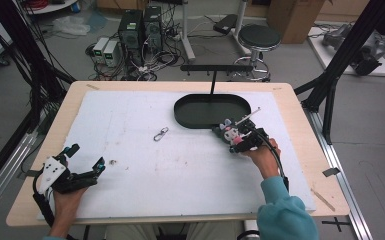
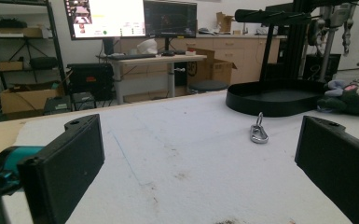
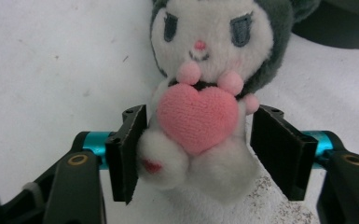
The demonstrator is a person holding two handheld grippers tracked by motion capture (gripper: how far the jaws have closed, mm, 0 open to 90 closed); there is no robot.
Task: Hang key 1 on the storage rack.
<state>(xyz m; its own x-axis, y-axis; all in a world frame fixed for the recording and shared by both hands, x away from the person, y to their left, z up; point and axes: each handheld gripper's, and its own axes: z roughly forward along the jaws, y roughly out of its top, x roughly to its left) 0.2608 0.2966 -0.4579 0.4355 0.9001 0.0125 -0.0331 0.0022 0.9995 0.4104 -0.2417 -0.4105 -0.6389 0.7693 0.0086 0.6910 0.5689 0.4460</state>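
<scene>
On the white-padded counter (image 1: 130,165), just in front of the black oval tray (image 1: 212,111), we saw the plush toy (image 3: 200,107) lying between the jaws of our right tool (image 3: 198,149). From the right gripper view, the left jaw touched the toy's white body, while the right jaw stood just beside the pink heart (image 3: 198,116) at its chest; whether that jaw pressed we could not tell, so we took the jaws as half spread around the toy rather than pinching it. From the high view, the right tool (image 1: 236,137) sat near the tray's front right rim, with the toy (image 1: 228,132) at its tip. Our left tool (image 1: 86,159) rested near the counter's front left corner, jaws spread wide with nothing between them. Between the two tools, well apart from both, lay a small metal clasp (image 1: 160,134).
</scene>
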